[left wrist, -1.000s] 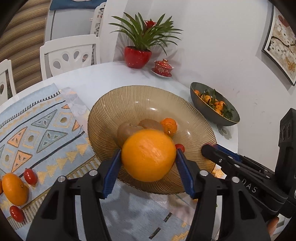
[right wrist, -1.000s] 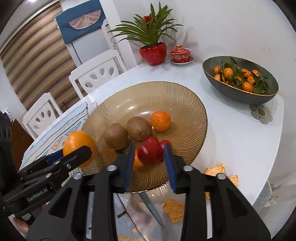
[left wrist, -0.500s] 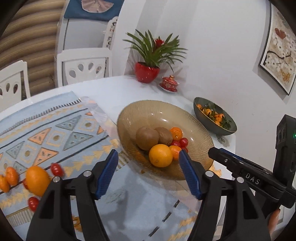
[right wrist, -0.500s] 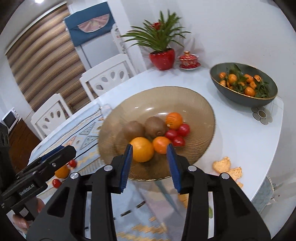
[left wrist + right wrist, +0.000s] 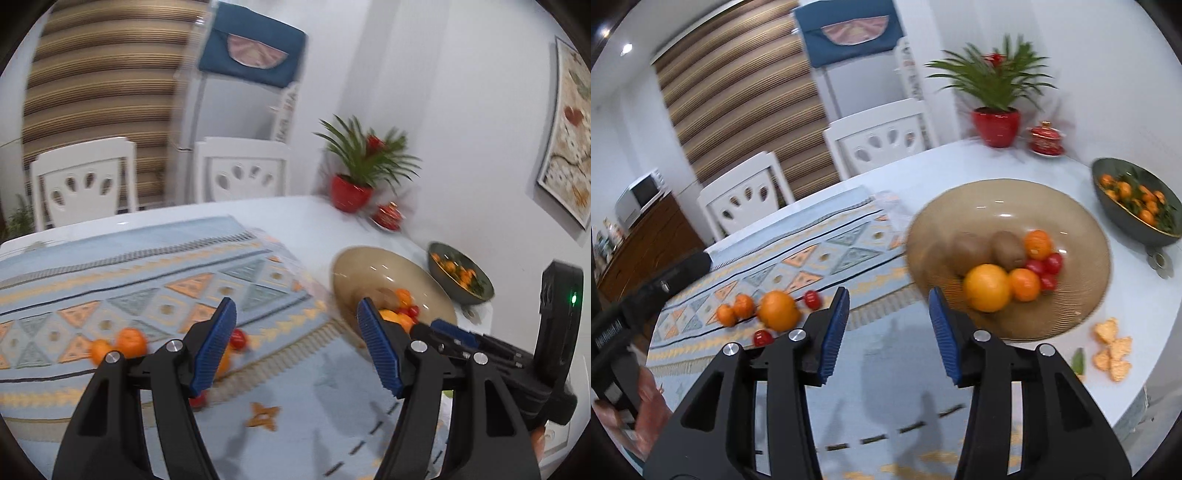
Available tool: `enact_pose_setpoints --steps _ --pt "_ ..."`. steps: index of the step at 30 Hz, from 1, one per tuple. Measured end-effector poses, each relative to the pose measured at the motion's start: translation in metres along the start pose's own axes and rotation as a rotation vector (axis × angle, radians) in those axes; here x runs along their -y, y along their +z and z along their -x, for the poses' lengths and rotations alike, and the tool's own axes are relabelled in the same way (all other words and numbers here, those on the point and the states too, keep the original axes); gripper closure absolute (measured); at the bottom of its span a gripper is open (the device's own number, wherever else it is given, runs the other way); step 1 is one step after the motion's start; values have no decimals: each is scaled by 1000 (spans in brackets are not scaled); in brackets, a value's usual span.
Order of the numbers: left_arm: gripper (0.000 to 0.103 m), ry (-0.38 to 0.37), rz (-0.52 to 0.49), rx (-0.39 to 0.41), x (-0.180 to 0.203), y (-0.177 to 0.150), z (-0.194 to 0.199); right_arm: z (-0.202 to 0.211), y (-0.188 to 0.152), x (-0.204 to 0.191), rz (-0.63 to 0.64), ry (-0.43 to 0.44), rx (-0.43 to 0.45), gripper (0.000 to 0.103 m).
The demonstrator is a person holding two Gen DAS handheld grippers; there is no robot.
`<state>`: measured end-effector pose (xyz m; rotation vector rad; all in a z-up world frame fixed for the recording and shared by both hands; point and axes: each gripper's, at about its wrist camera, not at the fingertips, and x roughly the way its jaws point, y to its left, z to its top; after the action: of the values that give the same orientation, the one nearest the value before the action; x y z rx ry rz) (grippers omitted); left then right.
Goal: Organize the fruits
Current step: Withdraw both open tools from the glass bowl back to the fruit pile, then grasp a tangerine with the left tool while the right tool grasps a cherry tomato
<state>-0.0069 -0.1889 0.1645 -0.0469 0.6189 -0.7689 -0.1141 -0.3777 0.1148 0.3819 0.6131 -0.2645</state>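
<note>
Lying loose on the patterned mat's left, the big orange (image 5: 778,310) looks firm, smooth and roll-prone: pinch across its widest middle. Left gripper (image 5: 295,341) and right gripper (image 5: 886,332) gape empty, jaws just widened.

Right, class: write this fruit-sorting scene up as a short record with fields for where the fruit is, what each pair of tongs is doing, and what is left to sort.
In glass bowl: big orange, two kiwis, two small oranges, red tomatoes
On patterned cloth: loose orange, two small oranges, two tomatoes
Left tongs: open, nothing held
Right tongs: open, nothing held, jaws just widened
Left to sort: fruit on cloth
</note>
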Motion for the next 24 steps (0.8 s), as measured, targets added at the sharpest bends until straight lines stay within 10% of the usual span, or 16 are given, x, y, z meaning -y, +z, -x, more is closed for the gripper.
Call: enact_pose_setpoints --steps 12,24 --pt "36 196 202 113 -112 4 44 -52 1 -75 135 132 -92 56" --pt "36 302 309 19 -183 -29 -21 -156 4 -68 66 154 -258 64"
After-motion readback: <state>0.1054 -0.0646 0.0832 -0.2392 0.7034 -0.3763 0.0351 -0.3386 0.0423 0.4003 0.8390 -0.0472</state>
